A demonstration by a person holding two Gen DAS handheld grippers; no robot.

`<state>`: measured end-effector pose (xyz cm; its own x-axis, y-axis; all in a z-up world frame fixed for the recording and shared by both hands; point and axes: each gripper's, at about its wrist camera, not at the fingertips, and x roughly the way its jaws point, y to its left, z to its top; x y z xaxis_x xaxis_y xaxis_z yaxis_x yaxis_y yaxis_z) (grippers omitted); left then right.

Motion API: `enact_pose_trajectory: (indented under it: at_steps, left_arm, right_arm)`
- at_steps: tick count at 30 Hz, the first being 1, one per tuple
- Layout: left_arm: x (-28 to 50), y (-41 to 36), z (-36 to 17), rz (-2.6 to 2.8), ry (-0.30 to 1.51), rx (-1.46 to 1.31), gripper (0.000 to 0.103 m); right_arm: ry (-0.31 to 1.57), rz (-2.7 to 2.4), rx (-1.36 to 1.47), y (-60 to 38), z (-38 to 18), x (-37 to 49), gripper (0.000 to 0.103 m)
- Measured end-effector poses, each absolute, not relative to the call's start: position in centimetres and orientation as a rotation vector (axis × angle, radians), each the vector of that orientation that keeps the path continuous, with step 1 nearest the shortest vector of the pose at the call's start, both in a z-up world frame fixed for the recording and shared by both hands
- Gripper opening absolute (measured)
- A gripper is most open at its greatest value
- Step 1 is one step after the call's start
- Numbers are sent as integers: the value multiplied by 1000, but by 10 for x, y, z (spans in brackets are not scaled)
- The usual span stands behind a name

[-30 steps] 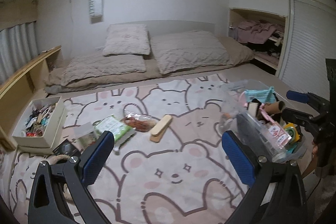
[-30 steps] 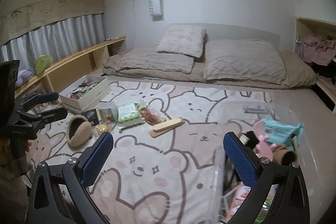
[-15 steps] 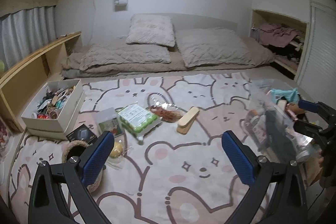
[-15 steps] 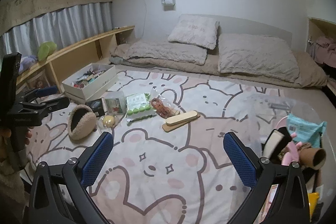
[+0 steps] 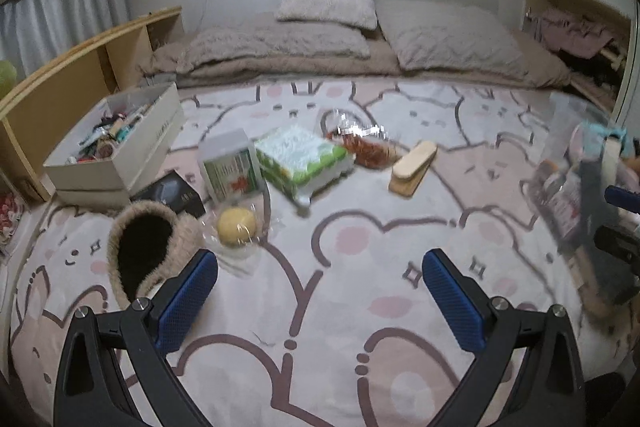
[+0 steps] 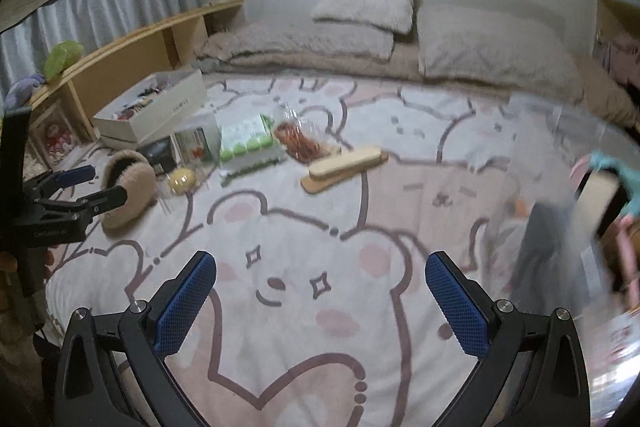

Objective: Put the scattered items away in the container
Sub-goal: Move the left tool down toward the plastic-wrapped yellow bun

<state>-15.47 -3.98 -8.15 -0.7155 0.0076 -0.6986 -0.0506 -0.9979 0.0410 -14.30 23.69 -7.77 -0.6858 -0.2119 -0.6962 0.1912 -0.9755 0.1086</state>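
Scattered items lie on the bear-print blanket: a fluffy beige pouch (image 5: 144, 247), a wrapped yellow ball (image 5: 236, 222), a small green-and-white box (image 5: 232, 173), a green tissue pack (image 5: 304, 159), a clear bag of orange snacks (image 5: 366, 143) and a wooden brush (image 5: 414, 167). A clear plastic container (image 5: 576, 183) with several items inside stands at the right; it also shows in the right wrist view (image 6: 560, 227). My left gripper (image 5: 320, 291) is open and empty, above the blanket just short of the pouch and ball. My right gripper (image 6: 320, 291) is open and empty beside the container.
A white box (image 5: 116, 151) full of small things sits at the left by a wooden shelf (image 5: 80, 75). A black packet (image 5: 172, 193) lies by it. Pillows and folded bedding (image 5: 360, 39) lie at the back. The left gripper shows in the right wrist view (image 6: 76, 195).
Both grippers have swung left and down towards the scattered items. The clear container has slid to the right edge of both views. Both stayed open.
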Motion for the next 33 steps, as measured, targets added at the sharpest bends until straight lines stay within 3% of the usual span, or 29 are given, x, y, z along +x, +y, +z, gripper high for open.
enact_pose_trajectory:
  at_steps: [14,19,28,33]
  left_arm:
    - [-183,-43,-162,2886,112,-1360,103]
    - [-185,-51,-183,3021,210,-1340,103]
    - [-196,-61,-226,3032,342,-1447,103]
    - [-200,-77,-232,2968,176,-1508,103]
  right_arm:
    - [-242,-2626,1355,240,-173,-174,103]
    - [-357,-2561,1425,237,-205,-179,103]
    - [-187,-2641,1395,221,-223,-176,103]
    - [13,-2691,1421,205,-231,-177,103]
